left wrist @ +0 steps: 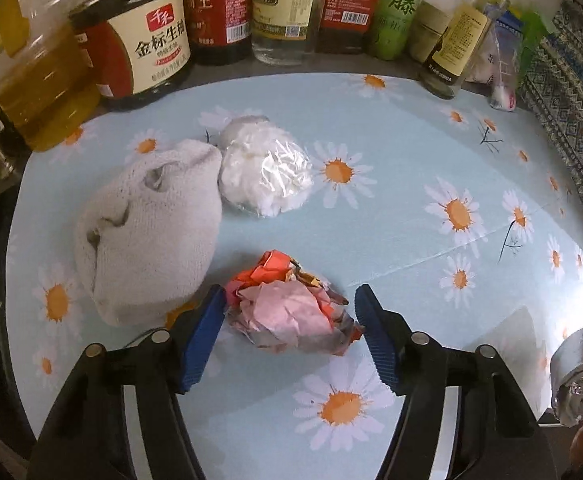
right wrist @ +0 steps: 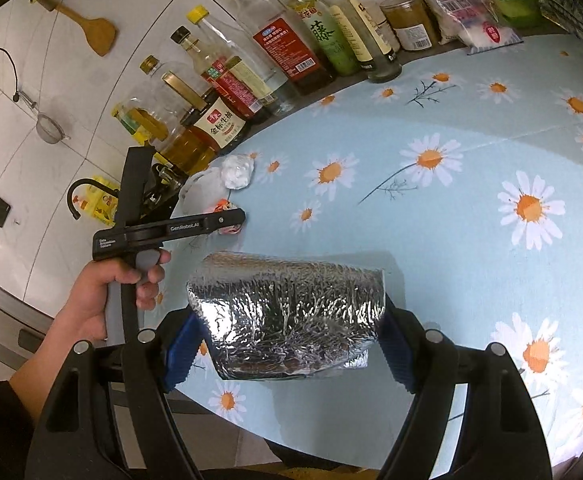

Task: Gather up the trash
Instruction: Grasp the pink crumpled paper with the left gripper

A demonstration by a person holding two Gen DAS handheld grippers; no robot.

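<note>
Down on the daisy-print tablecloth (left wrist: 391, 216), the left gripper (left wrist: 291, 312) sits low with its blue-padded jaws spread wide on either side of a crumpled wad of pink and orange paper (left wrist: 291, 304); the left pad is just beside the wad, perhaps brushing it, and the right pad stands a little apart, so nothing is clamped. Just to the left of the wad lies a bunched white knitted cloth (left wrist: 151, 232), and behind that, touching it, a ball of white tissue in clear plastic film (left wrist: 265, 168). A row of sauce and oil bottles (left wrist: 219, 4) lines the far edge of the table, with a large soy sauce jug (left wrist: 147, 48) and a yellow oil jug (left wrist: 39, 80) at its left end. Over in the right wrist view, the right gripper (right wrist: 291, 344) holds a silver foil bag (right wrist: 287, 312) between its pads, both blue pads pressed against the bag's sides and the bag raised above the cloth near the table's front edge. The same view shows the person's left hand (right wrist: 103, 296) wrapped around the handle of the left gripper, whose tip reaches the paper wad near the table's left edge. A wooden spatula (right wrist: 87, 28) and a small strainer (right wrist: 49, 130) hang on the white tiled wall.
</note>
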